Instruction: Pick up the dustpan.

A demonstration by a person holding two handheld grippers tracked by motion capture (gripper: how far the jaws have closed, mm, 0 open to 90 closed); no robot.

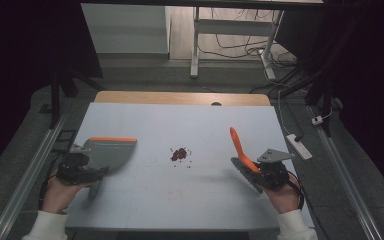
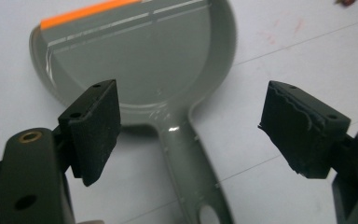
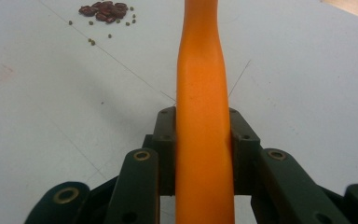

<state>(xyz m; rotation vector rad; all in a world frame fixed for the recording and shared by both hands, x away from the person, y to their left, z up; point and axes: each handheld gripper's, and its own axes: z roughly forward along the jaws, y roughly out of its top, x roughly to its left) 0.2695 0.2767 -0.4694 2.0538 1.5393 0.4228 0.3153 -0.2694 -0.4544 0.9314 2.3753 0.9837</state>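
Straddling the grey dustpan (image 2: 140,70) handle, the left gripper (image 2: 191,130) gapes, ungrasped; the right gripper (image 3: 204,140) clamps the orange brush handle (image 3: 203,116). Likely next: grasp dustpan, sweep the beans (image 1: 179,154).

White cuffed sleeves (image 1: 44,227) cover both forearms. Each hand-held gripper is black: the left hand-held gripper (image 2: 191,126) has blocky, rough-faced pads (image 2: 98,128) and brass-ringed pivot holes, and the right hand-held gripper (image 3: 204,140) has linked arms, small screws and a grey three-cornered plate (image 1: 276,155) on top.

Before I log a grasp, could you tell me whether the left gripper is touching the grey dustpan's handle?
Apart. In the left gripper view, the left gripper stands open, with clear table between each jaw and the dustpan handle.
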